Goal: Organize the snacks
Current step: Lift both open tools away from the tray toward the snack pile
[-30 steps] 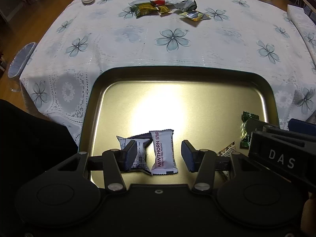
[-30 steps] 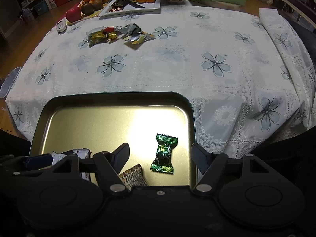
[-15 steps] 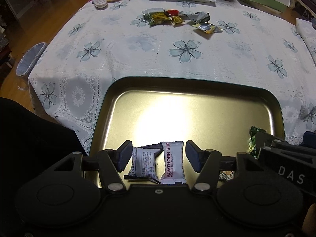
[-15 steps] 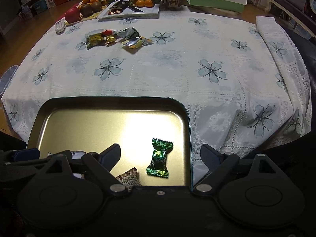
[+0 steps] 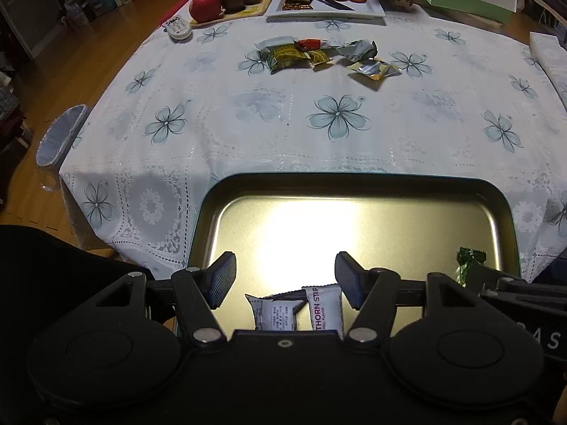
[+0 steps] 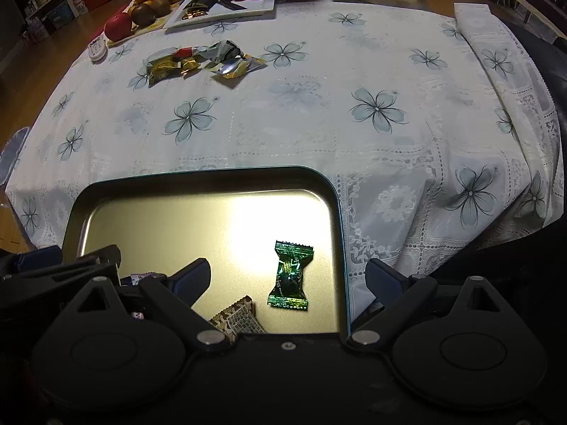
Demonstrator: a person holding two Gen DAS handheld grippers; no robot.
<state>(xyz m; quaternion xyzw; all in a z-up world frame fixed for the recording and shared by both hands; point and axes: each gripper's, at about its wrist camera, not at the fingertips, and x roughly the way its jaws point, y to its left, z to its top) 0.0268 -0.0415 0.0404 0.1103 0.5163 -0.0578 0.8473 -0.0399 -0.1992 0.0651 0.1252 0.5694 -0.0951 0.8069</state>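
Tray holds four snacks: two white; one green; one brown.

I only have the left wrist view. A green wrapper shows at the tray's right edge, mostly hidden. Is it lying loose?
Observer: Yes. The green candy lies flat in the tray, whole, touching nothing.
Operator: Is the right hand-held gripper around it?
Observer: Its jaws have just been opening; the right hand-held gripper stands wide, pads clear of the candy.
Operator: Anything else beside it?
Observer: A brown patterned snack lies to its left, partly hidden under the gripper body.
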